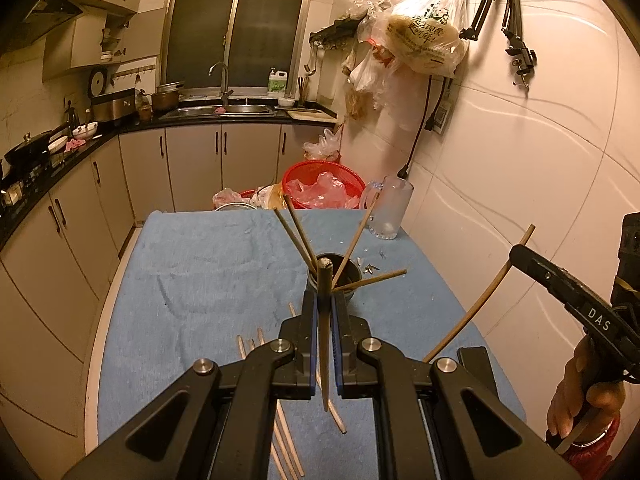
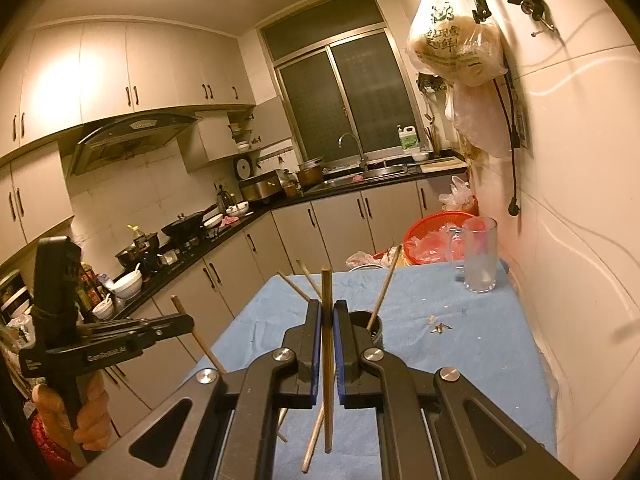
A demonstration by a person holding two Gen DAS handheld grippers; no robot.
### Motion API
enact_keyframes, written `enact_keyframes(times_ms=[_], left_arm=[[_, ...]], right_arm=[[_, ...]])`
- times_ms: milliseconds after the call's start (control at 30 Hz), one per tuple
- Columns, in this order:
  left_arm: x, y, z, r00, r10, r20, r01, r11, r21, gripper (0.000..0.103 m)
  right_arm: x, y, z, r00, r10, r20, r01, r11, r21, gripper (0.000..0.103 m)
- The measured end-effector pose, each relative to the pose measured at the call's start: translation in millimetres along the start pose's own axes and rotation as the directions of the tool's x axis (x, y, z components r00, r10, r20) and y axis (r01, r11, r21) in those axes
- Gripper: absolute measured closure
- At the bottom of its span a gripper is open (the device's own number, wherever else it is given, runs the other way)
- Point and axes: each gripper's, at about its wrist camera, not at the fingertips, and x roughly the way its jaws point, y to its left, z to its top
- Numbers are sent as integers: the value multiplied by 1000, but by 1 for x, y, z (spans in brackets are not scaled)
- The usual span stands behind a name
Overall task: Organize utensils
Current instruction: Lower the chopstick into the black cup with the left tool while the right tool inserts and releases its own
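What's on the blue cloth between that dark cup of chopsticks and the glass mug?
Only small scraps lie scattered on the blue cloth between the dark cup and the glass mug; the right wrist view shows it best.

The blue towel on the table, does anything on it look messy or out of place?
Yes. Several loose chopsticks lie scattered on the blue towel instead of standing in the dark cup, and small scraps of debris litter the cloth between the cup and the glass mug.
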Motion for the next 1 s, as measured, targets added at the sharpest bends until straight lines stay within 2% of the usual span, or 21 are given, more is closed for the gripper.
enact_keyframes(times_ms=[633,1000], left_arm=[[8,-15,20,1000,-3,-2,3,1000,26,96],[6,-17,59,999,25,47,-26,999,28,96]], right_arm=[[10,-14,13,1000,-28,-6,28,1000,-4,97],[19,-29,64,999,-25,43,24,999,25,97]])
